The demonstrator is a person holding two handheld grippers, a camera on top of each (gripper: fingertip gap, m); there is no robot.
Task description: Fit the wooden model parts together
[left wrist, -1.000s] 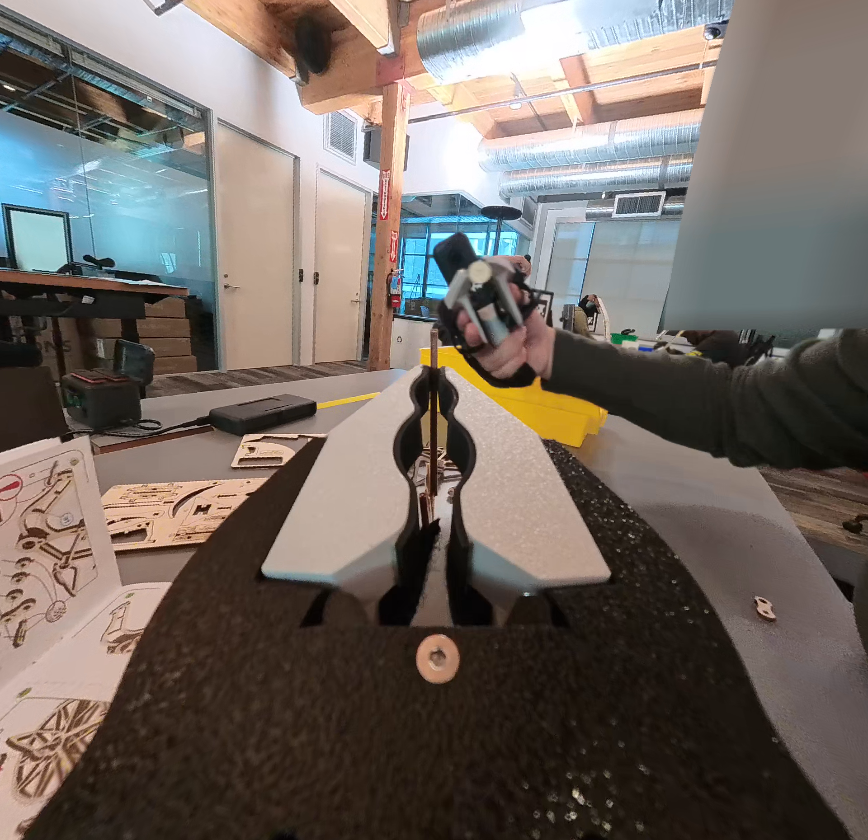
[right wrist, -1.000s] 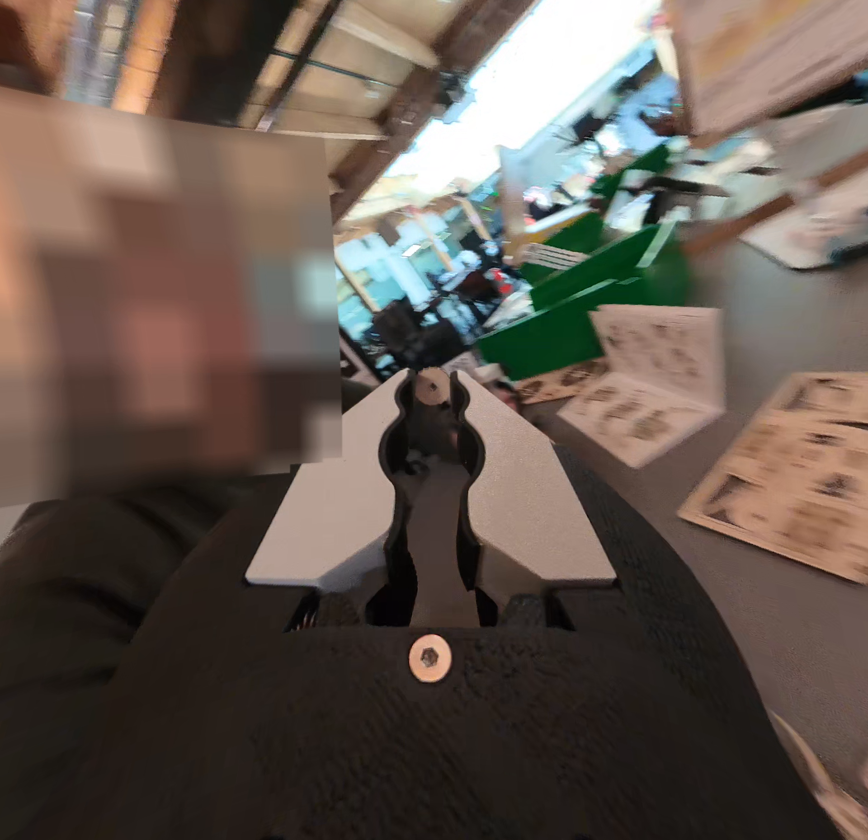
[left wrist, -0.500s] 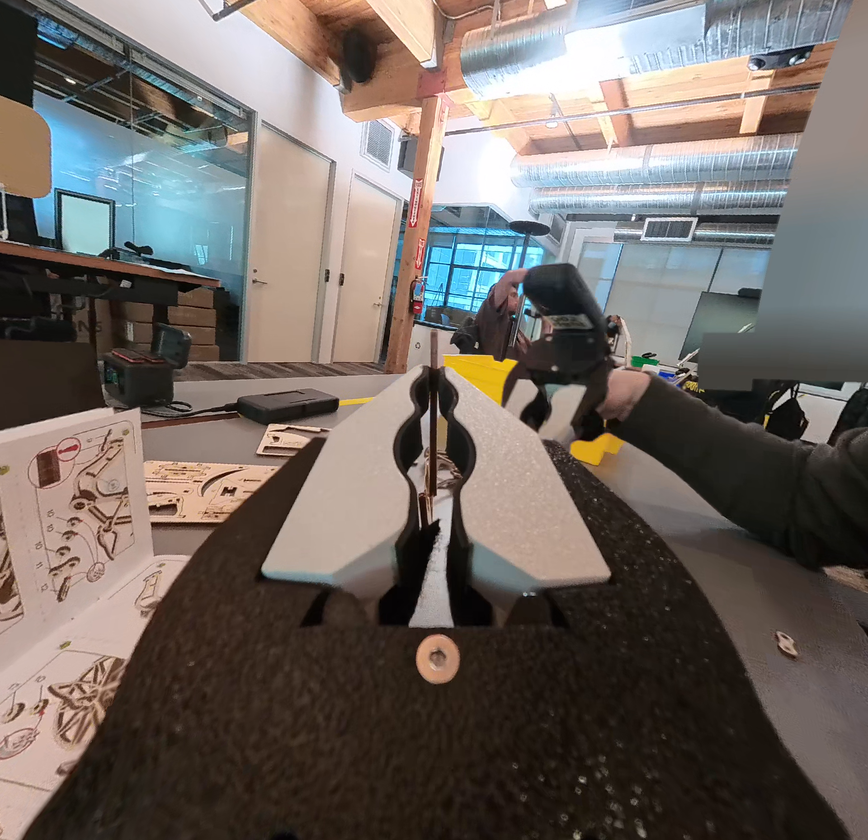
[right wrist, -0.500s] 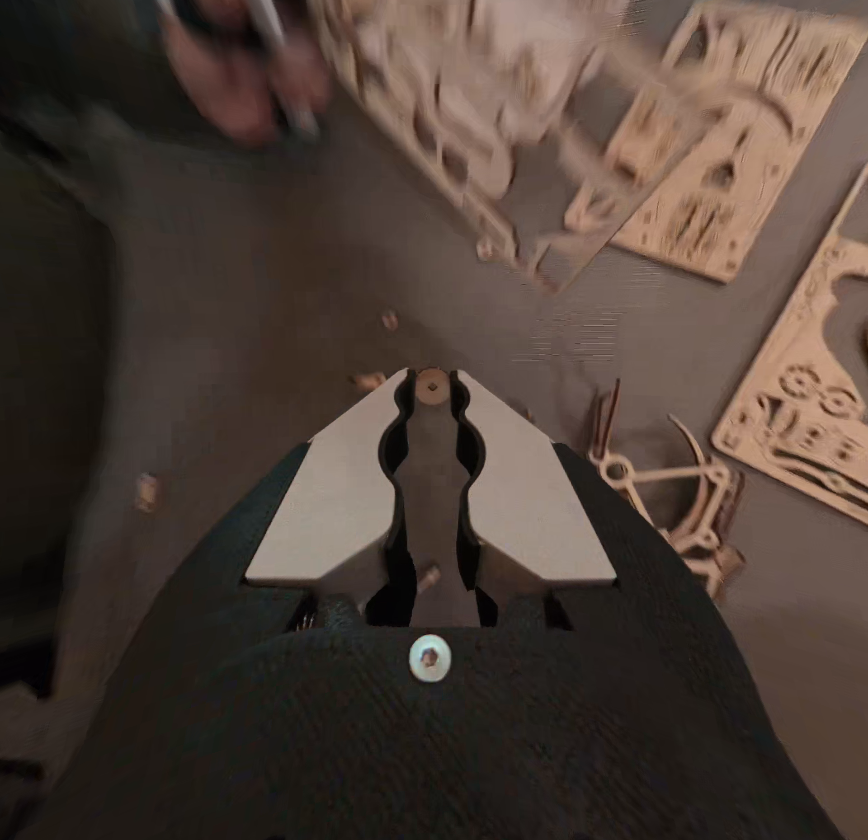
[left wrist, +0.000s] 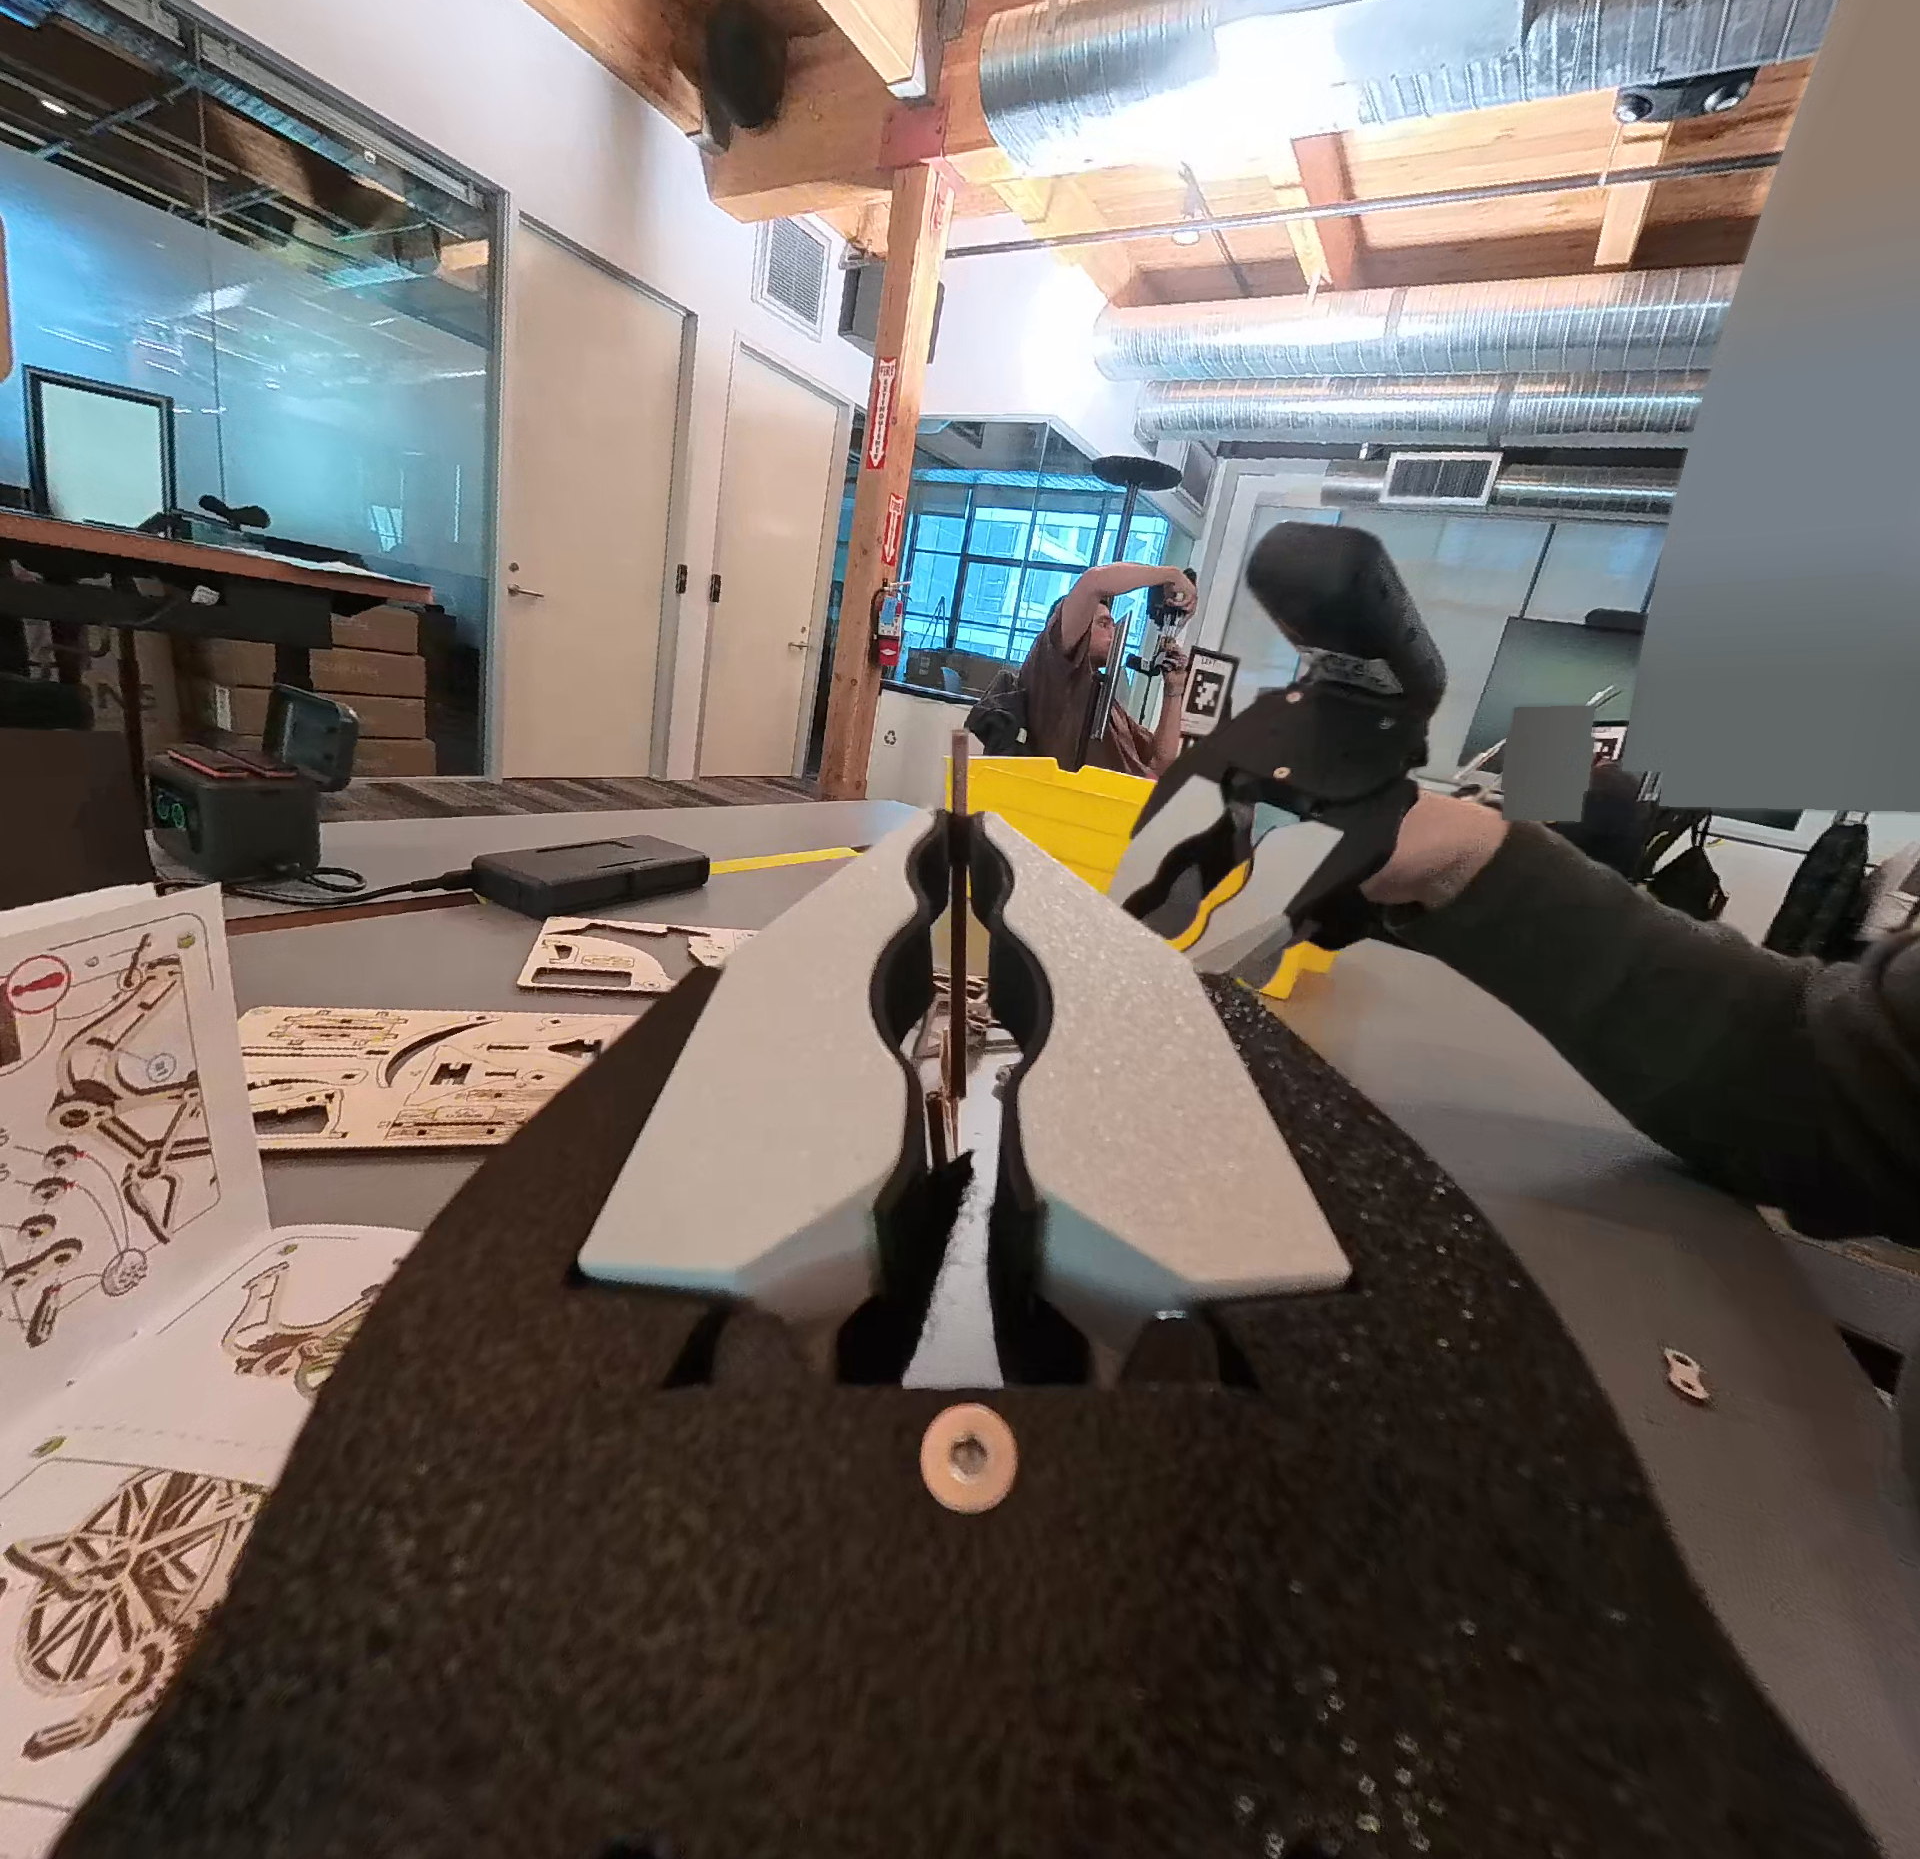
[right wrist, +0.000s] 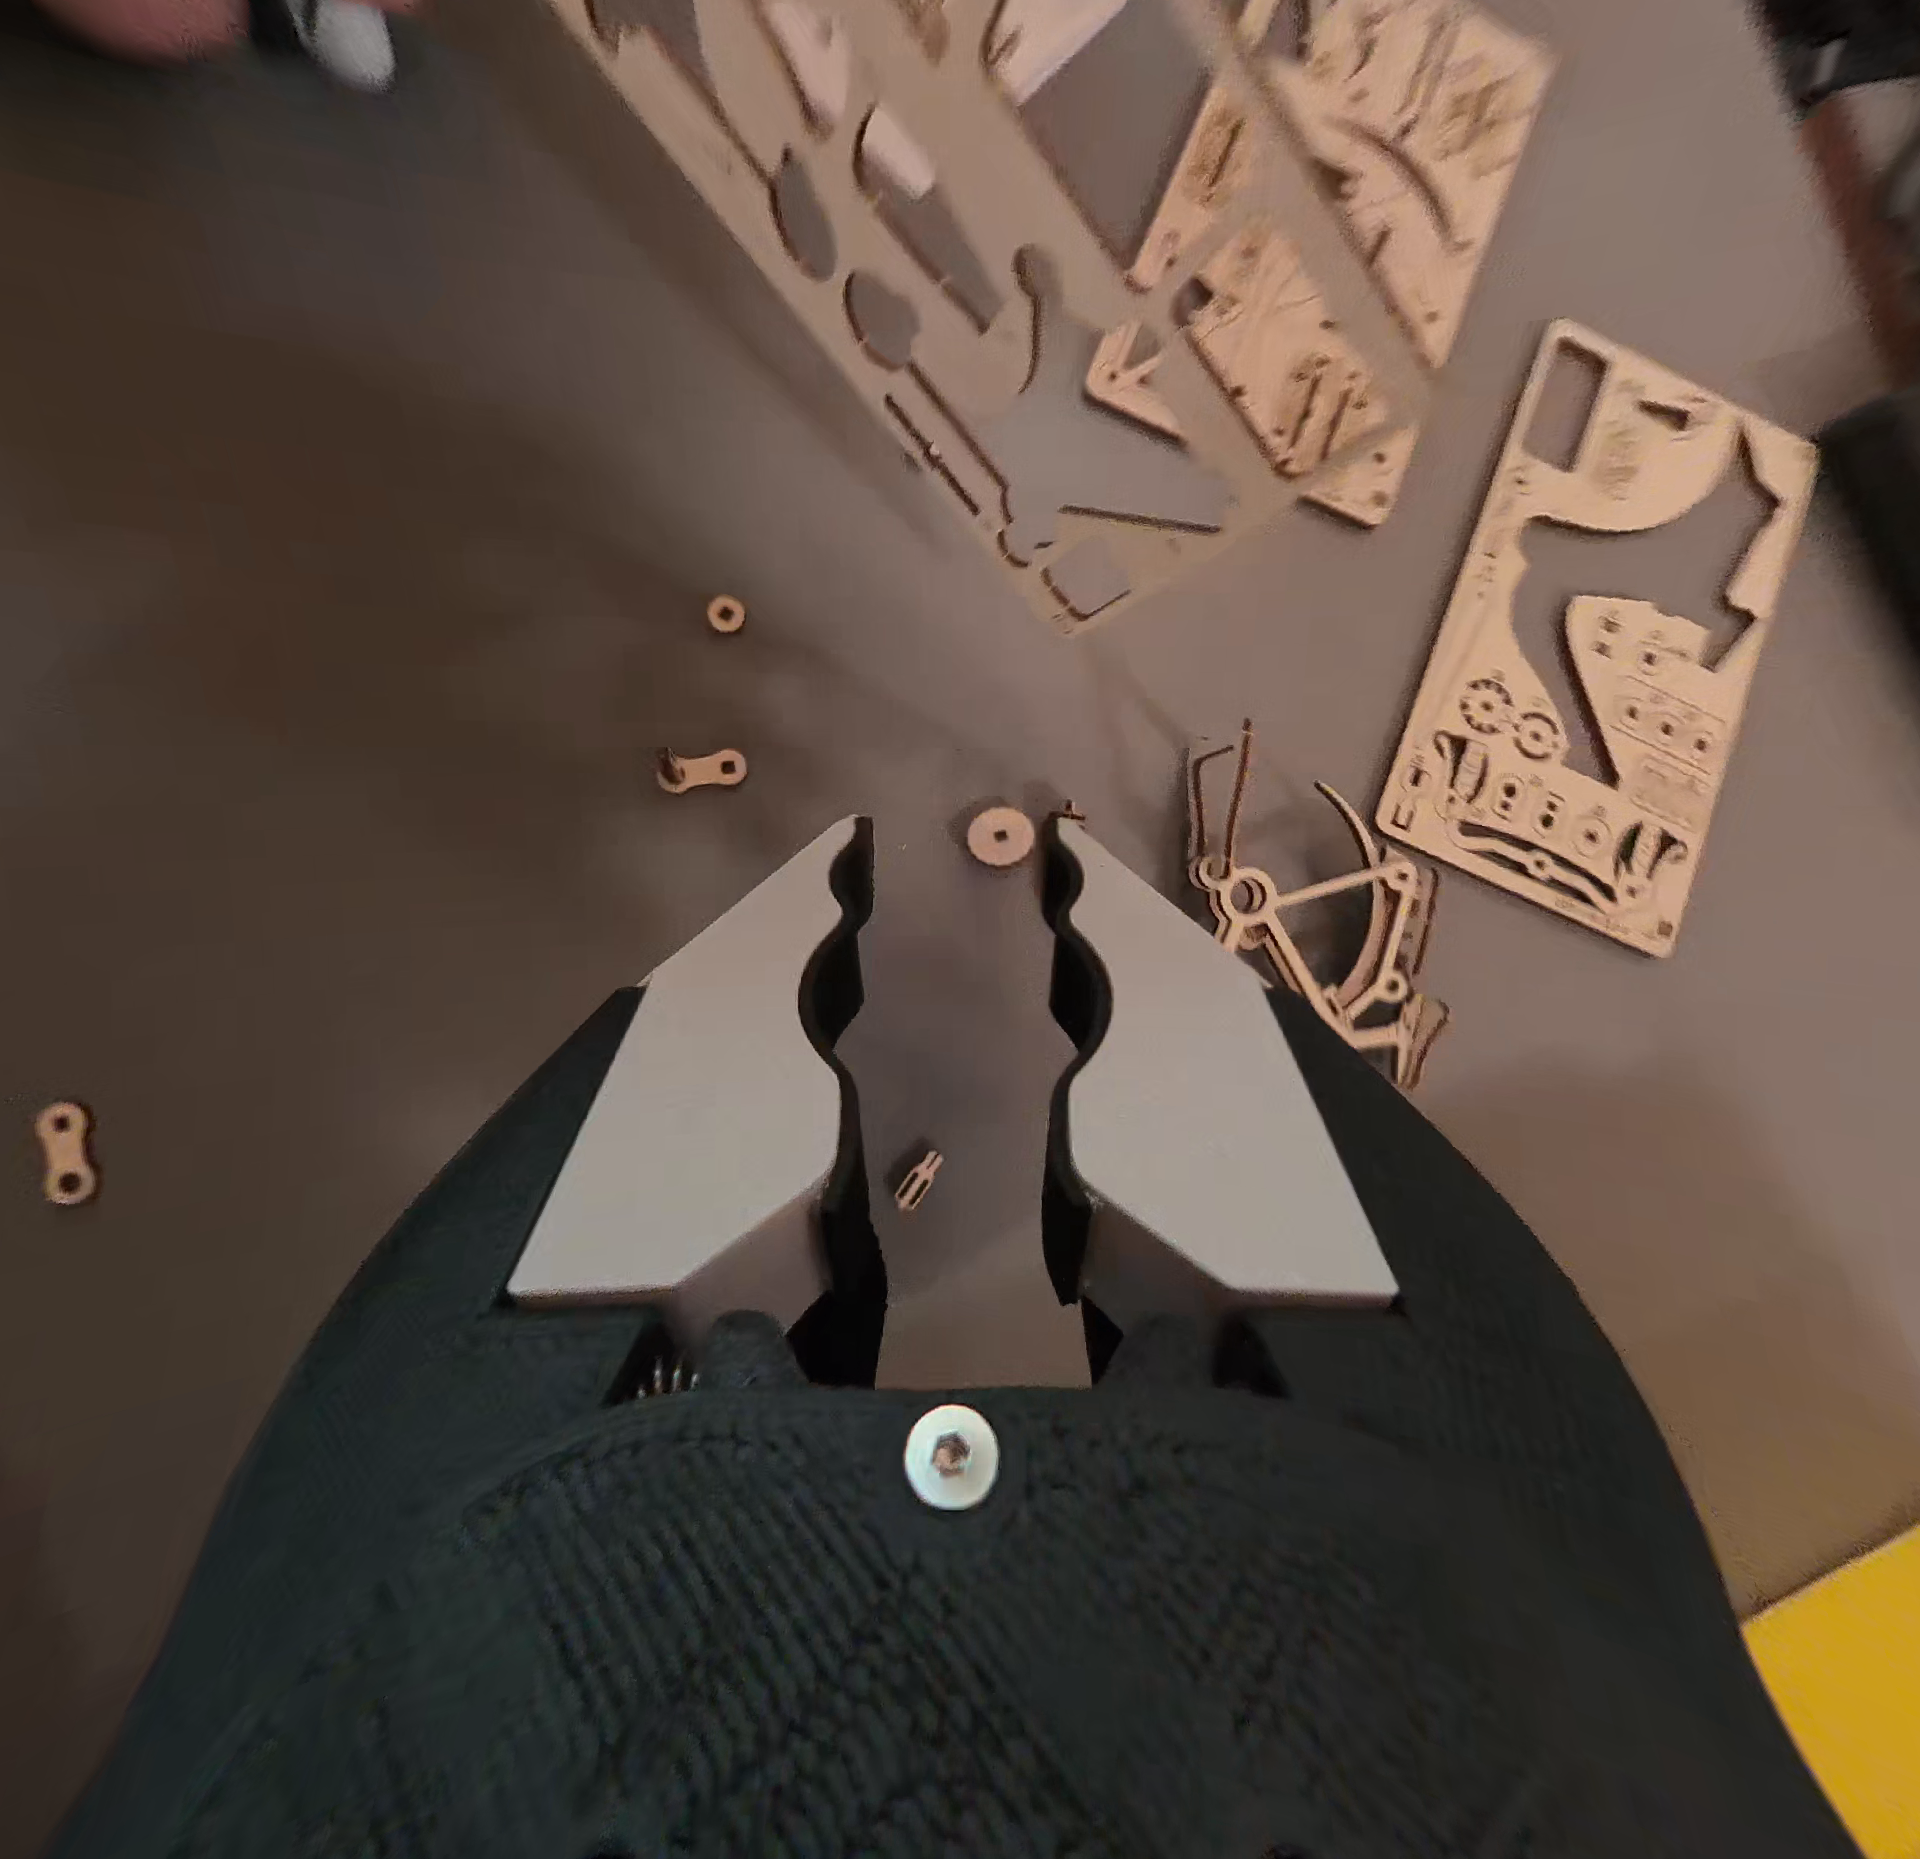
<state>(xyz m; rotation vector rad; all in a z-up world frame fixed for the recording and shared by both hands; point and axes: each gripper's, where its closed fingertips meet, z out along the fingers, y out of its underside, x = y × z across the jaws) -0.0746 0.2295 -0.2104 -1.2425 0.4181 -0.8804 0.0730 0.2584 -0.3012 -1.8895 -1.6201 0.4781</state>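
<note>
My left gripper (left wrist: 958, 822) is shut on a thin wooden sheet (left wrist: 957, 905), seen edge-on and standing up between the jaws. The same cut-out sheet (right wrist: 935, 282) shows tilted above the table in the right wrist view. My right gripper (right wrist: 961, 833) is open and points down at the grey table; it also shows in the left wrist view (left wrist: 1195, 905). A small round wooden disc (right wrist: 1000, 835) sits between its fingertips, near the right one. A partly built wooden model (right wrist: 1309, 916) lies just right of the gripper.
Loose links (right wrist: 704, 768) (right wrist: 68, 1151), a ring (right wrist: 725, 614) and a small clip (right wrist: 916, 1177) lie on the table. Part sheets (right wrist: 1590, 687) (left wrist: 416, 1071) lie around. An instruction booklet (left wrist: 104, 1082), a black box (left wrist: 592, 871) and a yellow bin (left wrist: 1049, 812) are nearby. My hands' fingertips stand some 20 centimetres from each other.
My right gripper swung down from mid-air to over the table and opened; the disc it was pinching now sits free between its tips. My left gripper still holds the sheet.
</note>
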